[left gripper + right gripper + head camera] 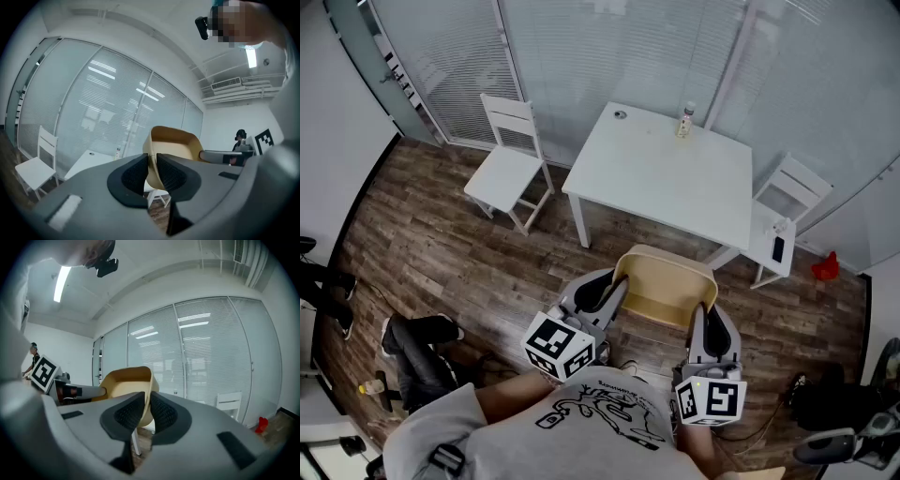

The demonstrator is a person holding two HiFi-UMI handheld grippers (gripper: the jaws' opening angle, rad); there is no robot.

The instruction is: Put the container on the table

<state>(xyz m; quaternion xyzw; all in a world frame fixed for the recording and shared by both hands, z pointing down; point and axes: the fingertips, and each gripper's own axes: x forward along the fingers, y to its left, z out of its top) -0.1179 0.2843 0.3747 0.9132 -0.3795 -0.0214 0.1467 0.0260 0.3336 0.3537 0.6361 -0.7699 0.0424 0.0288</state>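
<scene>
— While looking at the beige container (pixel 664 286), hard to say where exactly. Resting on something?
— No. Held up in the air, open side upward, over the wooden floor (pixel 441 244), close before the near edge of the white table (pixel 666 178) but not on it.
— Held by what?
— By both tools. Clamped at its left wall by the left gripper (pixel 602 292), with the thin wall pinched between the two dark pads (pixel 132 177). Same at the opposite wall by the right gripper (pixel 710 326), closed on the rim there.
— Pointing level?
— Yes, roughly level, toward the table.
— And on the table?
— Only a small bottle (pixel 685 120) near the far edge and a little round thing (pixel 621 115) at the far left corner; cannot tell what.
— Around the table?
— To the left, a white chair (pixel 508 169), standing at an angle. To the right, a second white chair (pixel 797 183), with a dark flat phone-like object (pixel 778 248) lying on the seat. Behind, a glass wall with closed blinds (pixel 581 56).
— Anything else on the floor?
— Yes, a red thing (pixel 825 269) by the right wall, and a seated person's legs (pixel 417 347) at the far left, well apart from the container.
</scene>
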